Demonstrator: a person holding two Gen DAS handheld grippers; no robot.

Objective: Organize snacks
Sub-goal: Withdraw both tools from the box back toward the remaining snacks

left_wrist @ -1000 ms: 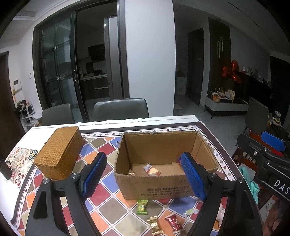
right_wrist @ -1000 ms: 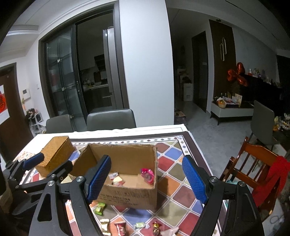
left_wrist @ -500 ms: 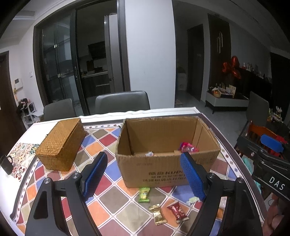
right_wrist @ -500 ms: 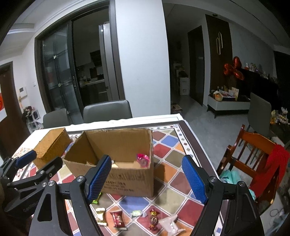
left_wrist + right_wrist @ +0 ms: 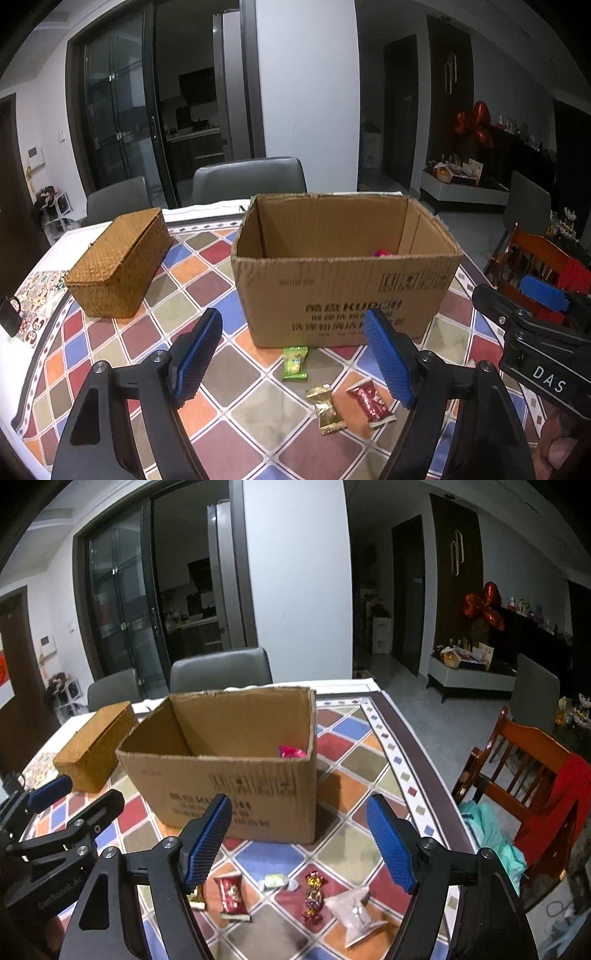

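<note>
Open cardboard box (image 5: 343, 291) standing on the bench (image 5: 207, 280), over its cloth of coloured diamond tiles; a pink wrapper (image 5: 291, 752) just visible inside, by the right-hand wall. Closed wicker box (image 5: 118, 262) lying left of it, near but apart.

Loose snacks scattered on the bench in front of the cardboard box: green sachet (image 5: 294, 363) just beside its front wall, gold-wrapped sweet (image 5: 327, 408) and red packet (image 5: 370, 403) side by side nearer the camera. From the right wrist view, further to the right: pale green sweet (image 5: 275, 881), red-and-gold twisted sweet (image 5: 313, 896), clear bag (image 5: 356, 912).

Left tool (image 5: 293, 362) hanging over the green sachet and gold sweet, jaws closing yet wide apart, nothing gripped. Right tool (image 5: 297, 843) hanging over the red packet and twisted sweet, jaws likewise closing, wide, nothing touched. Both tools side by side, angled down at the bench.
</note>
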